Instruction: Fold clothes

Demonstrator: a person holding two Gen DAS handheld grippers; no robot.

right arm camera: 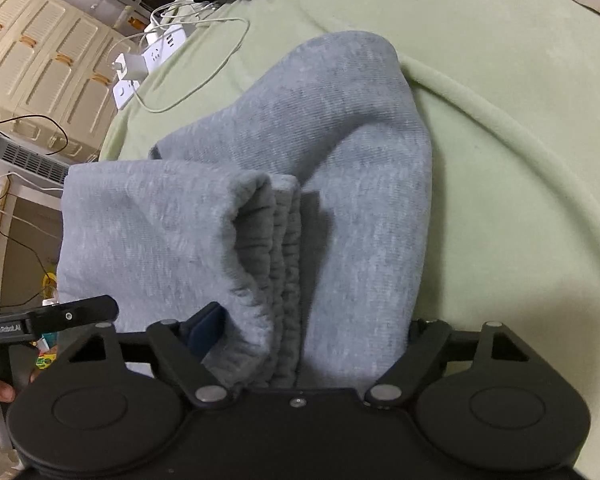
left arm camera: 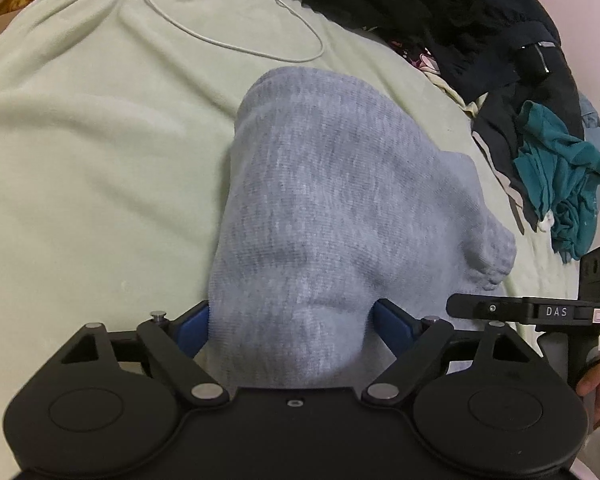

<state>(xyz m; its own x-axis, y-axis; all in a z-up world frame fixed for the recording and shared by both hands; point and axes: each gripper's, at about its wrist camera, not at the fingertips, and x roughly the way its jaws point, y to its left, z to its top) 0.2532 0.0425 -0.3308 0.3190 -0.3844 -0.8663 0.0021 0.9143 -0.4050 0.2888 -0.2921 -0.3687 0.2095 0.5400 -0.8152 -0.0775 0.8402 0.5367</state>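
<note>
We have the grey sweatpants (right arm camera: 340,168) already doubled over, both grippers (left arm camera: 288,324) (right arm camera: 312,332) pinching their bunched end, while the pile (left arm camera: 500,60) awaits folding.

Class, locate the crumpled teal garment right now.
In the left wrist view, the crumpled teal garment lies at the right edge of the pale green blanket, below the black clothes pile.

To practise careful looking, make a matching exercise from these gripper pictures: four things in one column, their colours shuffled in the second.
Things:
1. garment held in both grippers
2. blanket
3. crumpled cloth at the right edge
4. power strips

Colours:
A. teal
B. white
C. grey
D. pale green

Pairs: 1-C, 2-D, 3-A, 4-B
</note>
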